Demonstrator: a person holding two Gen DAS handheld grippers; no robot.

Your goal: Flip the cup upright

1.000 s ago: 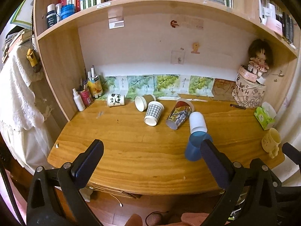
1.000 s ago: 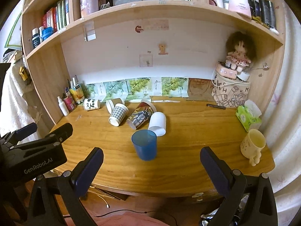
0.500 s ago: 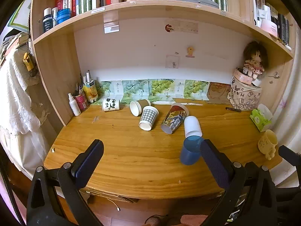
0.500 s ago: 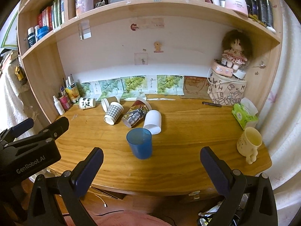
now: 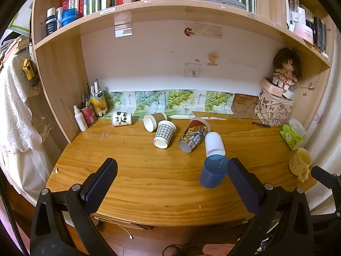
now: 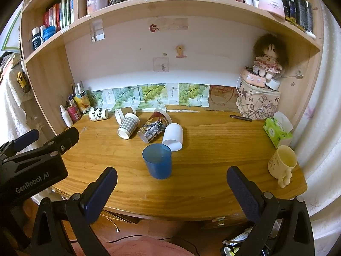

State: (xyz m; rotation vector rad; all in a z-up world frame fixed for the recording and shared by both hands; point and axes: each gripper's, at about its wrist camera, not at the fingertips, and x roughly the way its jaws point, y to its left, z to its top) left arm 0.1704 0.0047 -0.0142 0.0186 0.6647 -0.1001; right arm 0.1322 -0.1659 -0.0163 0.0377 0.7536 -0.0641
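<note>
A blue plastic cup (image 6: 157, 161) stands upright near the desk's front middle; it also shows in the left wrist view (image 5: 213, 172). Behind it several paper cups lie on their sides: a white cup (image 6: 173, 136), a printed cup (image 6: 153, 128), a checked cup (image 6: 128, 125), a brown cup (image 6: 122, 113) and a panda cup (image 6: 98, 114). My left gripper (image 5: 170, 183) is open and empty, held back over the desk's front edge. My right gripper (image 6: 170, 189) is open and empty, also back from the front edge, with the blue cup beyond its fingers.
A cream mug (image 6: 282, 163) stands upright at the desk's right front corner. A green tissue pack (image 6: 277, 131), a fabric box with a doll (image 6: 259, 104) and a pen (image 6: 240, 117) sit at the right. Bottles and pens (image 6: 73, 106) stand at the back left.
Both grippers have drawn back and up from the desk, so the cups look smaller and farther. No cup has moved.
</note>
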